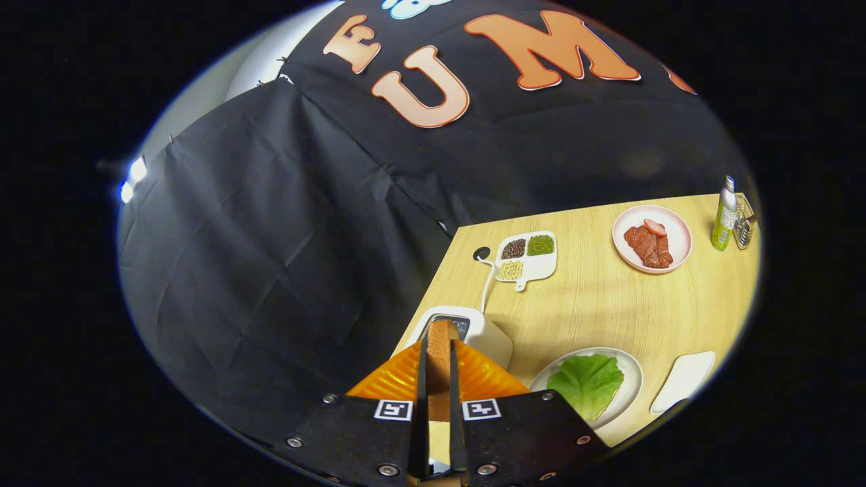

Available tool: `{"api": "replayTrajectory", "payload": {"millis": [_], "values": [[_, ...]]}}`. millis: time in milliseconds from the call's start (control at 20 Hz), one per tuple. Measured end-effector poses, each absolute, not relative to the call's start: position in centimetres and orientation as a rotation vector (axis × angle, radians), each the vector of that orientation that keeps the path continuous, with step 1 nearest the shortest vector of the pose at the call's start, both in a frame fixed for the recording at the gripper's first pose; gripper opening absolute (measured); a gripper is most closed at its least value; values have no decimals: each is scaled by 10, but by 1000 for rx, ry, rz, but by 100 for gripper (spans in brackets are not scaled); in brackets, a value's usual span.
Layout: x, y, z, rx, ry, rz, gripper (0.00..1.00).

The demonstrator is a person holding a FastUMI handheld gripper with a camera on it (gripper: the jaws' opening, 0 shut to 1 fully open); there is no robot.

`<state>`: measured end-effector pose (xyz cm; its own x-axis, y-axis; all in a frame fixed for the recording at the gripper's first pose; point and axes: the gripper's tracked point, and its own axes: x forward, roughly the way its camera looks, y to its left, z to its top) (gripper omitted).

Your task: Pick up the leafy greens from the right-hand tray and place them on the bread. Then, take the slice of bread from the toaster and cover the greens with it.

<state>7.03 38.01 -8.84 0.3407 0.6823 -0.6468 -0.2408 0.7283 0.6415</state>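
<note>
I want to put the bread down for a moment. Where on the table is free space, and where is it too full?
The gripper is shut on the bread slice, above the toaster. Bare table lies between the divided dish, the meat plate and the greens plate. It is crowded around the toaster and near the bottle.

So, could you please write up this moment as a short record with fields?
gripper: fingers shut on the bread slice, held upright
toaster: just beyond the fingers, on the wooden table
greens: leaf lying on a white plate
other items: divided dish of beans, plate of meat, bottle
</note>
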Motion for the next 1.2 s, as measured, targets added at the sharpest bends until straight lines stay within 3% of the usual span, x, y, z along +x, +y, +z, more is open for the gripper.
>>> {"api": "replayTrajectory", "payload": {"millis": [1200], "values": [[25,292,-250,519,1197,546,12]]}}
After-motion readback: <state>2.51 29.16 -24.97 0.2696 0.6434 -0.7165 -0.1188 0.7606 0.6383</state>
